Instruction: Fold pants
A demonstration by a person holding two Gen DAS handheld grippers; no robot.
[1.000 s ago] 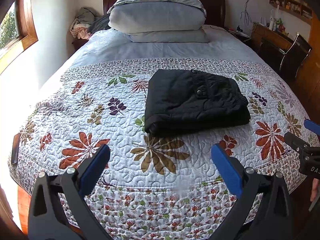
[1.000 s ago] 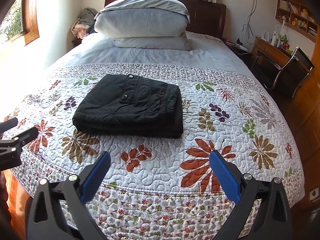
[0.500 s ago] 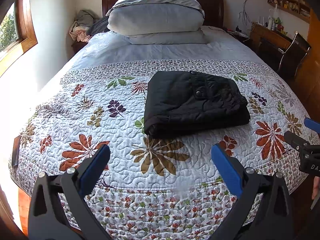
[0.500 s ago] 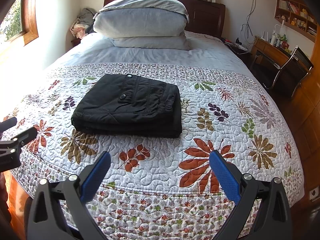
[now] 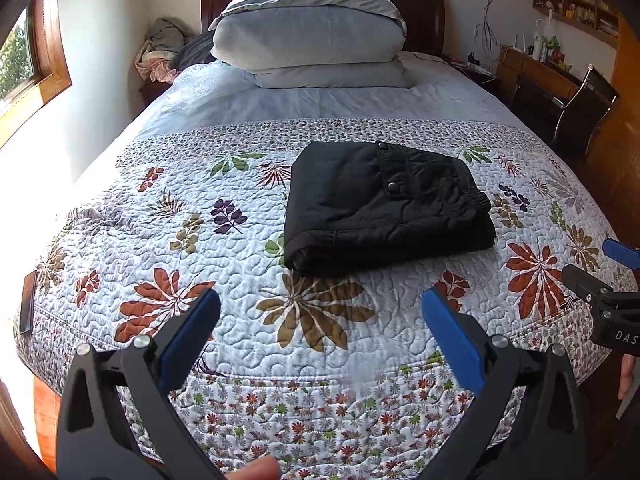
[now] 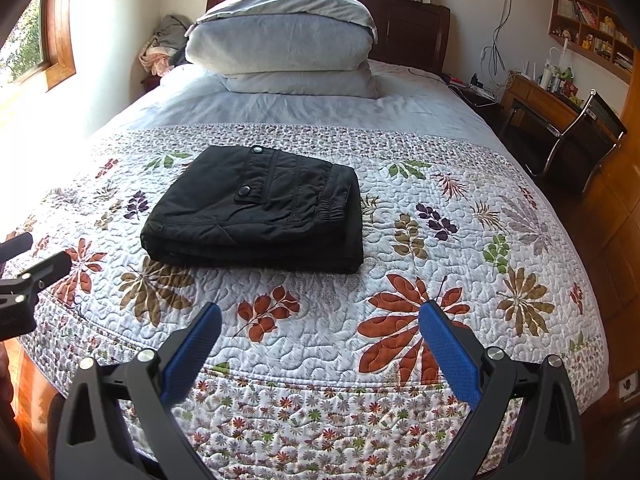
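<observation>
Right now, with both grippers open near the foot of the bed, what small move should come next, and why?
Probably none on the pants: they lie in a compact folded stack on the quilt. The left gripper and right gripper are open, empty, clear of them. Ease both back.

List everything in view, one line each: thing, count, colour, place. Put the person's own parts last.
pants: 1, black, folded, on the quilt mid-bed
quilt: 1, white with leaf print, covering the bed's near part
pillows: 2, grey, stacked at the headboard
clothes heap: 1, grey and pink, left of the pillows
chair: 1, dark, right of the bed by the desk
left gripper: 1, black with blue pads, open, empty
right gripper: 1, same colours, open, empty
</observation>
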